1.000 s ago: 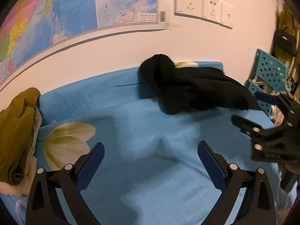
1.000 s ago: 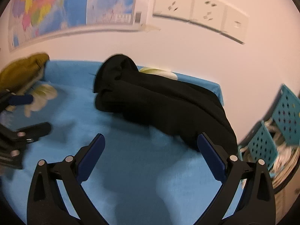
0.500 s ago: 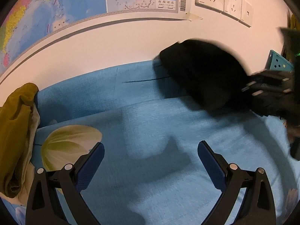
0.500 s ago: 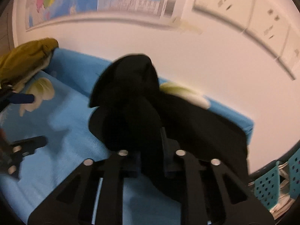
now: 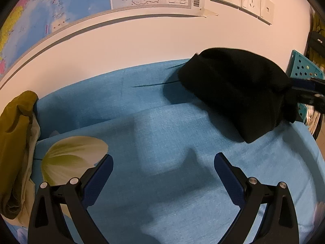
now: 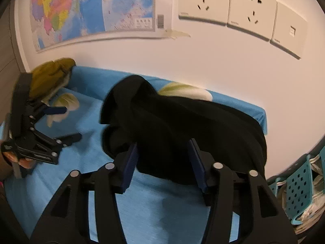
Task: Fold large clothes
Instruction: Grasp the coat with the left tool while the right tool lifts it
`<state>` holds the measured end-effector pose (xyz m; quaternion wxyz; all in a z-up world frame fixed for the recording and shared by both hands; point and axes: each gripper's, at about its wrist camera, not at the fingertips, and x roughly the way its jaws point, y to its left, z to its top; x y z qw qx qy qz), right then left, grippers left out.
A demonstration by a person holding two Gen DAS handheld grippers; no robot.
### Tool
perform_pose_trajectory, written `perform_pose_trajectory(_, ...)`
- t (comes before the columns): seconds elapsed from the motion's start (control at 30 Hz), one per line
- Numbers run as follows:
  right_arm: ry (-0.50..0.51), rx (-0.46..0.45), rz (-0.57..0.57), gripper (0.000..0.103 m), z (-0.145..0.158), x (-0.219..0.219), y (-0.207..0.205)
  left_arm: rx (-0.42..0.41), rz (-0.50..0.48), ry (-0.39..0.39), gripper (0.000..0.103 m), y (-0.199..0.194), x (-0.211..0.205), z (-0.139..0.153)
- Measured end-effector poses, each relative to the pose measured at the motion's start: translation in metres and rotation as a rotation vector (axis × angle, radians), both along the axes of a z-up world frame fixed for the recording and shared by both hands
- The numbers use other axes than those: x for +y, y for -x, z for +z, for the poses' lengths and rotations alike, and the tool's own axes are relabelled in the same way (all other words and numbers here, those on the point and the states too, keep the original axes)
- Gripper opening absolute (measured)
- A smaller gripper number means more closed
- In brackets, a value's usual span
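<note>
Black garment sits between half-spread right tongs; left tongs spread wide

- Pale wall carrying a colourful map; three white sockets
- Blue flowered bedsheet; warm light
- Teal perforated crate, possibly a basket

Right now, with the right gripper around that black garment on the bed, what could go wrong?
1. The right gripper straddles a thick bunch of the black garment, not an edge, so the garment may lift as a lump.
2. The garment lies near the bed's edge by the teal basket and could slide off.
3. The left gripper is open over bare blue sheet, giving no support.
</note>
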<state>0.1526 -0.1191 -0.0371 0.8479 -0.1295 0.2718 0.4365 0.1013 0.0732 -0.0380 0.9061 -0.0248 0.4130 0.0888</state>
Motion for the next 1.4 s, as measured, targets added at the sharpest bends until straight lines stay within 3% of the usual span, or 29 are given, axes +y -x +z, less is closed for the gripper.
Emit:
perform_pose_trajectory(0.03, -0.024, -0.008, 0.009, 0.076, 0.003, 0.005, 0.003, 0.001, 0.004, 0.005, 0.096, 0.0, 0.002, 0.0)
perform_pose_trajectory(0.1, -0.022, -0.023, 0.038, 0.08, 0.007, 0.02, 0.007, 0.008, 0.008, 0.019, 0.096, -0.001, 0.004, -0.002)
perform_pose_trajectory(0.17, 0.064, -0.088, 0.055, 0.081, 0.003, 0.049, 0.009, 0.017, 0.005, 0.013, 0.096, -0.003, 0.003, -0.003)
perform_pose_trajectory(0.27, 0.171, -0.117, 0.055, 0.079, -0.012, 0.09, -0.006, 0.022, 0.0, 0.01, 0.096, -0.002, -0.002, -0.003)
perform_pose_trajectory(0.3, 0.2, -0.128, 0.043, 0.07, -0.015, 0.097, -0.012, 0.022, -0.001, 0.011, 0.096, -0.002, -0.002, -0.003)
perform_pose_trajectory(0.33, 0.248, -0.13, 0.031, 0.045, -0.018, 0.106, -0.019, 0.023, -0.002, 0.01, 0.096, -0.002, -0.001, -0.003)
perform_pose_trajectory(0.4, 0.253, -0.08, 0.06, 0.016, -0.014, 0.11, -0.029, 0.029, -0.011, 0.02, 0.096, -0.002, -0.001, -0.005)
perform_pose_trajectory(0.43, 0.225, -0.106, 0.051, 0.011, -0.001, 0.105, -0.029, 0.031, -0.014, 0.024, 0.096, -0.002, 0.0, -0.006)
perform_pose_trajectory(0.53, 0.088, -0.141, -0.005, 0.01, 0.052, 0.066, -0.027, 0.02, -0.046, 0.054, 0.096, -0.002, 0.001, -0.006)
perform_pose_trajectory(0.6, -0.007, -0.157, -0.076, 0.01, 0.09, 0.024, -0.03, -0.002, -0.092, 0.088, 0.096, -0.002, -0.002, -0.001)
perform_pose_trajectory(0.73, -0.151, -0.156, -0.219, 0.01, 0.14, -0.05, -0.038, -0.059, -0.197, 0.111, 0.096, -0.005, -0.02, 0.012)
perform_pose_trajectory(0.83, -0.189, -0.164, -0.267, 0.009, 0.155, -0.087, -0.04, -0.113, -0.317, 0.116, 0.096, -0.015, -0.05, 0.025)
perform_pose_trajectory(1.0, -0.208, -0.188, -0.253, 0.009, 0.164, -0.115, -0.026, -0.212, -0.415, 0.082, 0.096, -0.047, -0.096, 0.04)
perform_pose_trajectory(1.1, -0.22, -0.201, -0.237, 0.009, 0.164, -0.12, -0.016, -0.157, -0.467, 0.047, 0.096, -0.083, -0.119, 0.026)
perform_pose_trajectory(1.17, -0.215, -0.211, -0.236, 0.009, 0.163, -0.121, -0.013, -0.07, -0.462, 0.053, 0.078, -0.115, -0.125, 0.009)
perform_pose_trajectory(1.2, -0.205, -0.22, -0.244, 0.009, 0.163, -0.121, -0.013, -0.048, -0.463, 0.087, 0.044, -0.122, -0.122, 0.006)
perform_pose_trajectory(1.23, -0.198, -0.227, -0.257, 0.009, 0.162, -0.126, -0.013, -0.019, -0.455, 0.131, 0.016, -0.132, -0.119, 0.005)
perform_pose_trajectory(1.3, -0.182, -0.246, -0.298, 0.009, 0.166, -0.136, -0.014, -0.062, -0.414, 0.214, 0.011, -0.143, -0.11, 0.023)
perform_pose_trajectory(1.4, -0.207, -0.285, -0.391, 0.008, 0.189, -0.168, -0.013, -0.159, -0.41, 0.187, 0.009, -0.149, -0.117, 0.069)
